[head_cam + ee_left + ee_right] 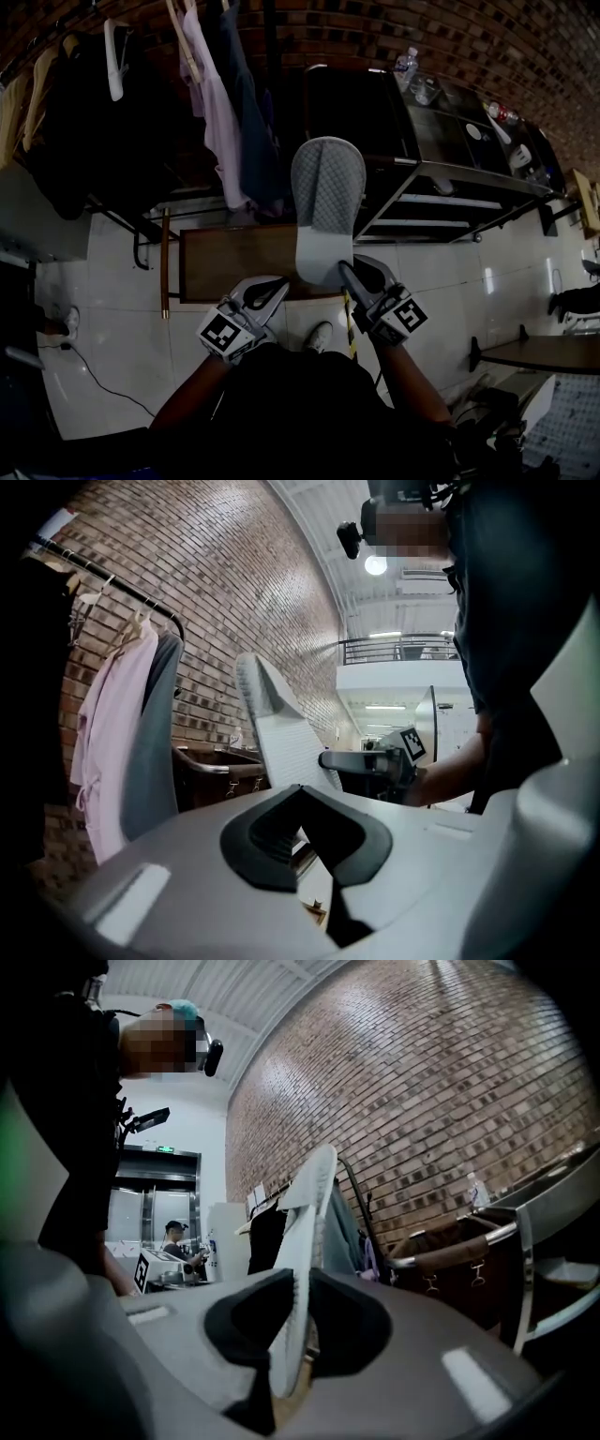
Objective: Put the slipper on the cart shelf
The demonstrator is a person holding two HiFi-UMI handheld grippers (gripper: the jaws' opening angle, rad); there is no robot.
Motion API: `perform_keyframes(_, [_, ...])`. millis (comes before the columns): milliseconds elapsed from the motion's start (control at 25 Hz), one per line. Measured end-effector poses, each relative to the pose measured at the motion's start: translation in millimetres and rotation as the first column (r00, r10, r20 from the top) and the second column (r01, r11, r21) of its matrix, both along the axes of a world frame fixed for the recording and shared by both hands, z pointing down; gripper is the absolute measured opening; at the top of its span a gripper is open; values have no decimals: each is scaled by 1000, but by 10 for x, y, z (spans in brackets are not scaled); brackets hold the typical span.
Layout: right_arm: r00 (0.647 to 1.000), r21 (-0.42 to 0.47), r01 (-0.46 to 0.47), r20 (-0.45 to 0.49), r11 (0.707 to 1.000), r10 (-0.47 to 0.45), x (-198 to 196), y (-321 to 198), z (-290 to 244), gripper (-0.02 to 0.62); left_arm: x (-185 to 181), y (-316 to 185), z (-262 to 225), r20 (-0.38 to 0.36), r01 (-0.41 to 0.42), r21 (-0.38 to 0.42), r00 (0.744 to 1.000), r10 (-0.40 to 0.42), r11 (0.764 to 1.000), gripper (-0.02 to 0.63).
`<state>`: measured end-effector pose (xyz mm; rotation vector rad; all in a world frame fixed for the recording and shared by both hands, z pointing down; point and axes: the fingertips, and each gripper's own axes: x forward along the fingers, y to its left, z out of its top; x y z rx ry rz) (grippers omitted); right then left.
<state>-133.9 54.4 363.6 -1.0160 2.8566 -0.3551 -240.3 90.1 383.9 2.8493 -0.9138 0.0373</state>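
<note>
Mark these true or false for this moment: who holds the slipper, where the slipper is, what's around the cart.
1. The right gripper has its jaws clamped on the slipper. True.
2. The slipper already lies on a shelf of the cart. False: it is held up in the air, not on any shelf.
3. The left gripper grips the slipper too. False: nothing sits between its jaws; it is beside the slipper.
4. Clothes hang on hangers to the left of the cart. True.
5. The slipper's quilted toe end points down into the jaws. False: the toe end is up, away from the jaws.
</note>
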Motion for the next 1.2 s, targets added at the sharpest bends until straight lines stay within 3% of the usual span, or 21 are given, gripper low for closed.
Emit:
perform_keyframes(360, [994, 5, -111, -19, 994, 111, 131, 102, 46, 52, 28, -52, 148, -4, -93, 13, 996, 93, 996, 2])
perform_keyframes(840, [957, -44, -292, -9, 956, 291, 390, 321, 134, 52, 219, -10, 252, -34, -232, 2, 972, 232, 973, 3])
perform_keyframes(1200, [939, -30, -342, 13, 939, 342, 1028, 507, 110, 52, 819, 94, 179, -12, -272, 17, 962, 272, 962, 3])
